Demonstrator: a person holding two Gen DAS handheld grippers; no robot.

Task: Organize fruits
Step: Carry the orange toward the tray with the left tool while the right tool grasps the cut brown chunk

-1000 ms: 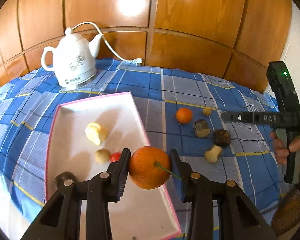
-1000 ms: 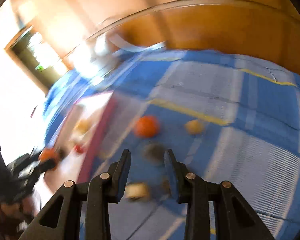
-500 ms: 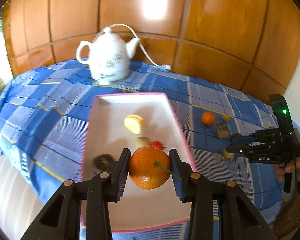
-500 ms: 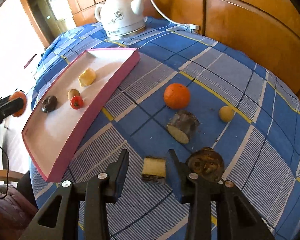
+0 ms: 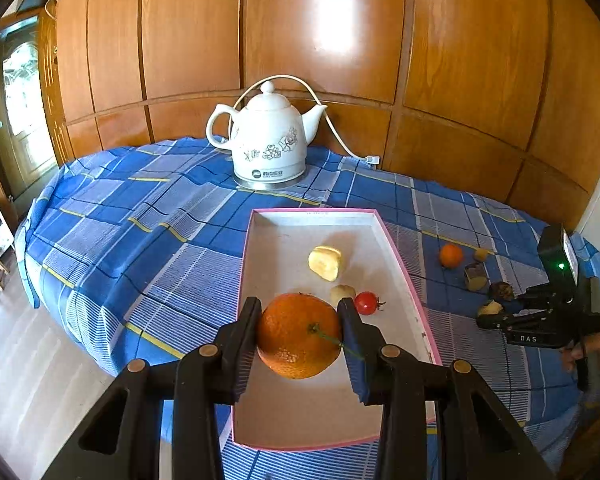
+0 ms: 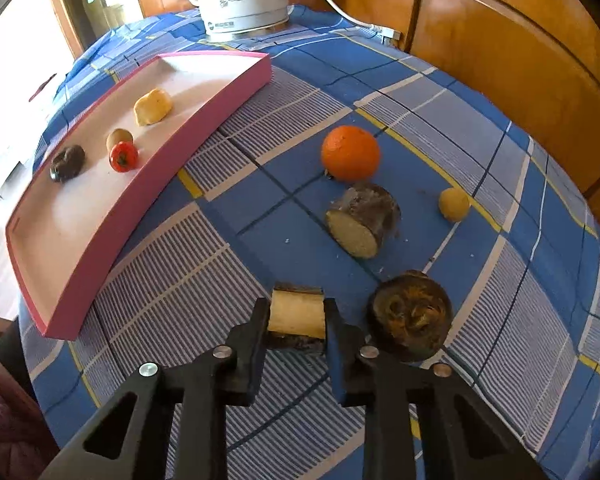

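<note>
My left gripper (image 5: 299, 334) is shut on a large orange (image 5: 299, 336) with a green stem and holds it above the near half of the pink tray (image 5: 256, 240). The tray holds a yellow fruit piece (image 5: 325, 263), a small tan fruit (image 5: 342, 292), a red cherry tomato (image 5: 366, 303) and a dark fruit (image 6: 67, 162). My right gripper (image 6: 297, 322) has its jaws around a pale cut fruit chunk (image 6: 297, 314) lying on the cloth. Near it lie a dark round fruit (image 6: 410, 314), a cut dark-skinned piece (image 6: 362, 224), a small orange (image 6: 350, 153) and a small yellow fruit (image 6: 454, 204).
A white electric kettle (image 5: 266, 142) with its cord stands at the back of the table on the blue checked cloth (image 5: 140, 216). Wooden wall panels rise behind. The table edge drops to the floor at the left.
My left gripper has drawn back and up with the orange, so more of the tray shows. My right gripper has come down and closed around the pale fruit chunk.
</note>
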